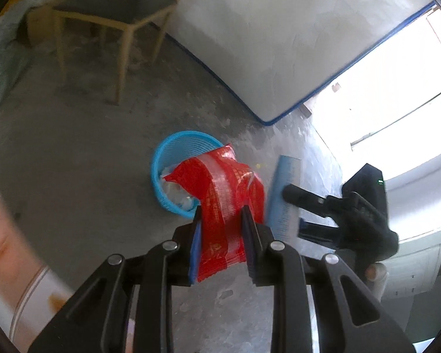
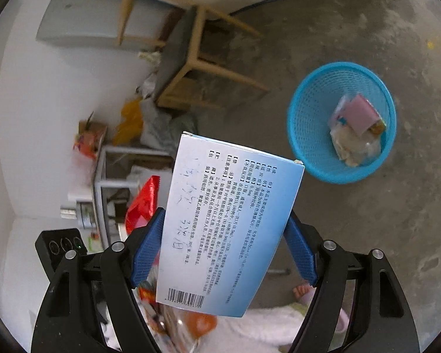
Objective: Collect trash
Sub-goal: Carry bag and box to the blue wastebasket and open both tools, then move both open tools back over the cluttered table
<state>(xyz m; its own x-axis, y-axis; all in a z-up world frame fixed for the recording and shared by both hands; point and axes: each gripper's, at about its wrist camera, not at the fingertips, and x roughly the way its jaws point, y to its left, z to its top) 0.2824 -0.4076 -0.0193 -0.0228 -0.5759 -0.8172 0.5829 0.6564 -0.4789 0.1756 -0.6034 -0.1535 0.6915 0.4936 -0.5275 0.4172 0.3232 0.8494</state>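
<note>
The left gripper (image 1: 222, 220), low in the centre of its own view, pinches a crumpled red plastic snack wrapper (image 1: 220, 194) between its blue-padded fingers (image 1: 195, 247); the wrapper droops forward over the pads and hangs in front of the round blue mesh plastic basket (image 1: 158, 173) on the grey concrete floor (image 1: 73, 153), likely carried there to be dropped in. At the right of that view the right gripper (image 1: 291, 209) shows from the side, holding its box edge-on.

In the right wrist view, the right gripper (image 2: 226, 250) clamps a flat white-and-blue cardboard medicine box (image 2: 229, 223) across its width, jaws spread wide to span it, printed face toward the camera. The box stands tilted, its top end toward the frame's centre. The blue basket (image 2: 311, 117) sits in the right half of the frame, well apart from the box, already holding a pink packet (image 2: 364, 111) and pale wrappers. A wooden chair with a grey seat (image 2: 179, 56) stands in the upper middle.

Both pieces seem ready for release once over the rim.
</note>
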